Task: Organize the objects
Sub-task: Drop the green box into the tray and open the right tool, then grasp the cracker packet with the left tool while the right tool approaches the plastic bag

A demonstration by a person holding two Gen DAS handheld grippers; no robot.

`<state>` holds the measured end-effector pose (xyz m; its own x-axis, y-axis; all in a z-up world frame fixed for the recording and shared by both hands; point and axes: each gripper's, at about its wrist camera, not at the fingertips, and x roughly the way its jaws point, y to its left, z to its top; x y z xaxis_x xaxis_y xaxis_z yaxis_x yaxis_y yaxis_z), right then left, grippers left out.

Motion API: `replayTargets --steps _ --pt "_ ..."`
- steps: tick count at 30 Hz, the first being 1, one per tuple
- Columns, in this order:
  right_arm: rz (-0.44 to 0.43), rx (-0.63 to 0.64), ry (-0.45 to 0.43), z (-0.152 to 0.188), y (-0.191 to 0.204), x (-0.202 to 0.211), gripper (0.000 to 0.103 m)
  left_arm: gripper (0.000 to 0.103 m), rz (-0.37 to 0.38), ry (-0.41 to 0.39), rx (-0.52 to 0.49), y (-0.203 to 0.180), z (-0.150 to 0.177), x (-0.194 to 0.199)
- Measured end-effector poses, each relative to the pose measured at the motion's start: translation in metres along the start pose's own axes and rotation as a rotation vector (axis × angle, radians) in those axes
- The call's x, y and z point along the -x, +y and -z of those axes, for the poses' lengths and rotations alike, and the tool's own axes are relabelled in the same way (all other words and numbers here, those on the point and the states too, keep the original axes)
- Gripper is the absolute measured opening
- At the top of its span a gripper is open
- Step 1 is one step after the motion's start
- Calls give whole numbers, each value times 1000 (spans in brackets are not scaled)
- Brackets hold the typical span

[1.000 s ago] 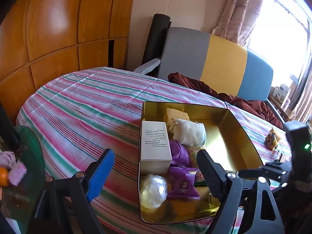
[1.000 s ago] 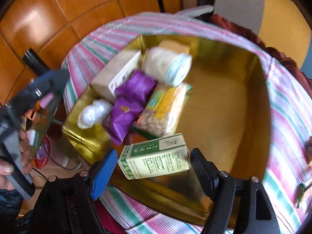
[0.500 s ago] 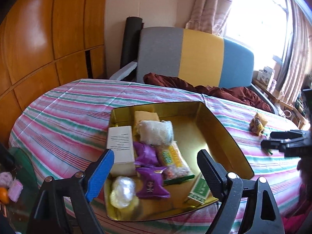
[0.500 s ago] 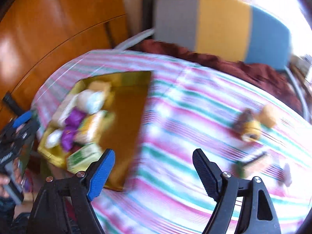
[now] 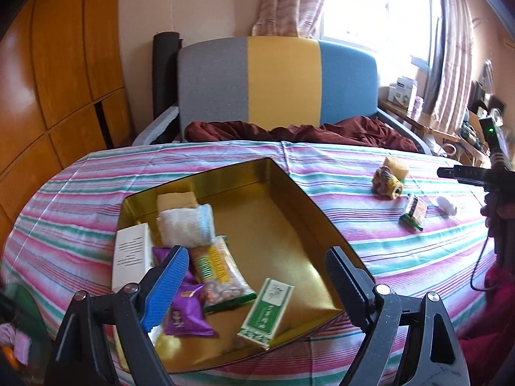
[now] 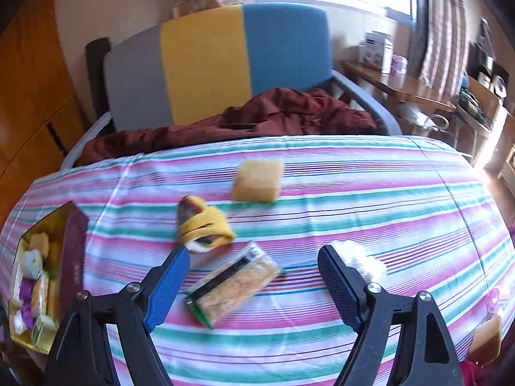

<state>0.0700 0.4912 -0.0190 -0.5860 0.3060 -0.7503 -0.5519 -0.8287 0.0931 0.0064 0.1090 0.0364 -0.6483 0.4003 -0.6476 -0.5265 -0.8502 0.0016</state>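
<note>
**Right wrist view: green box dropped off, on to the snack packet**

Right wrist view shows my right tongs (image 6: 252, 286) spread apart and empty, hanging over the striped desk (image 6: 386, 199). A second ago they carried the green box over the gold tray; now that green box (image 5: 266, 312) lies flat inside the gold tray (image 5: 322, 225), beside the peanut bag (image 5: 222, 276) — one more item sorted. My right hand has swung away to the loose things: the snack packet (image 6: 233, 284) sits between the open jaws, untouched, with the rolled sock (image 6: 204, 225) and yellow sponge (image 6: 257, 180) beyond it. I judge the packet comes next. My left tongs (image 5: 254, 284) hover open above the tray, holding nothing.
</note>
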Motion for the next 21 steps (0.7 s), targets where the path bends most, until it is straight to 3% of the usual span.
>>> replayTargets --steps 2,4,6,15,21 --pt "43 -107 -2 3 -28 -9 83 88 14 8 -23 -11 -4 -4" --pt "53 -231 32 5 -54 -15 83 87 26 15 -46 -23 -8 -10" --pt "39 -324 7 3 -72 -10 83 88 46 23 -63 -36 -12 -15" --pt "-21 -522 8 11 -111 -2 83 87 197 95 -119 -105 -30 -49" --pt "-48 -639 20 19 -132 -3 83 87 252 116 -211 -150 -34 -69"
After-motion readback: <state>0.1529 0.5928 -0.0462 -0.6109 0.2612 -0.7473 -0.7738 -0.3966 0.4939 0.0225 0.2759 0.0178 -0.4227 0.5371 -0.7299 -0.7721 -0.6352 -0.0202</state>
